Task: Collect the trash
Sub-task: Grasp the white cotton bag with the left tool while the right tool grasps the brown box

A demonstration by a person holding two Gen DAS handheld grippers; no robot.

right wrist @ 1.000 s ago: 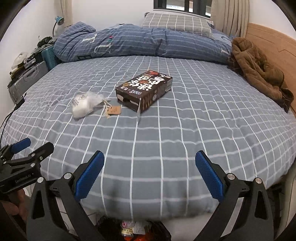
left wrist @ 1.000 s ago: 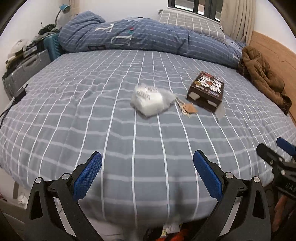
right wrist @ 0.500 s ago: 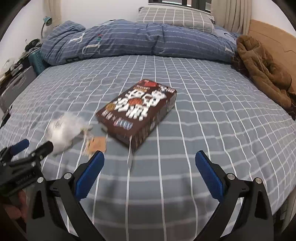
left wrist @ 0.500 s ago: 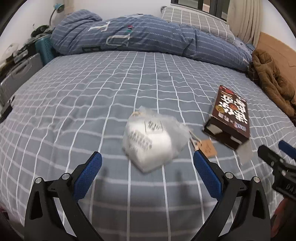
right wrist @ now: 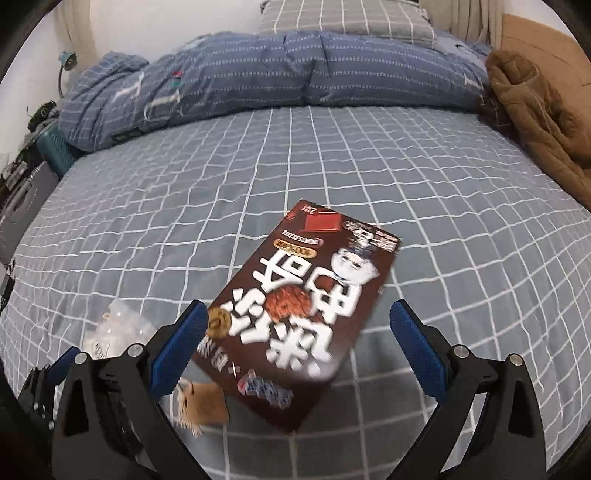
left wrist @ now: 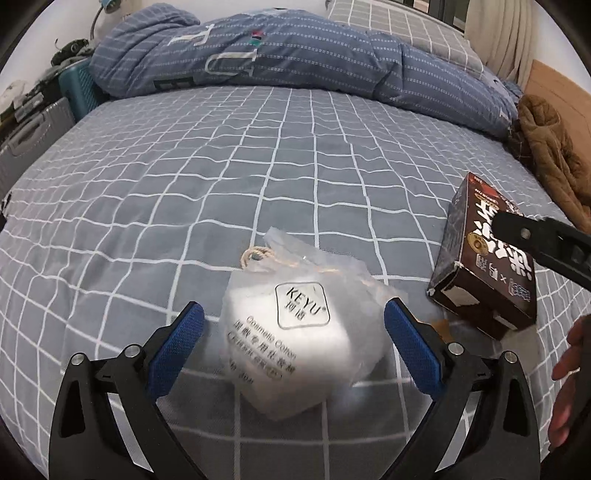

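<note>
A clear plastic bag of white cotton pads (left wrist: 295, 332) lies on the grey checked bed (left wrist: 184, 177). My left gripper (left wrist: 293, 314) straddles it; its jaws are closing, and both blue pads stand clear of the bag. A dark brown snack box (right wrist: 306, 295) lies flat to the right of the bag, with a small brown paper tag (right wrist: 205, 406) by its near corner. My right gripper (right wrist: 298, 310) is open around the box's near end. The box (left wrist: 480, 280) also shows in the left wrist view, partly behind a black finger of the right gripper.
A rolled blue quilt (left wrist: 295, 55) and a checked pillow (right wrist: 343, 18) lie across the far end of the bed. A brown jacket (right wrist: 535, 110) is heaped at the right edge. A grey suitcase (left wrist: 26, 136) and a teal crate (left wrist: 79, 88) stand to the left.
Both grippers have moved forward over the bed. The bag now sits between the left fingers and the box between the right ones. The left jaws have narrowed slightly.
</note>
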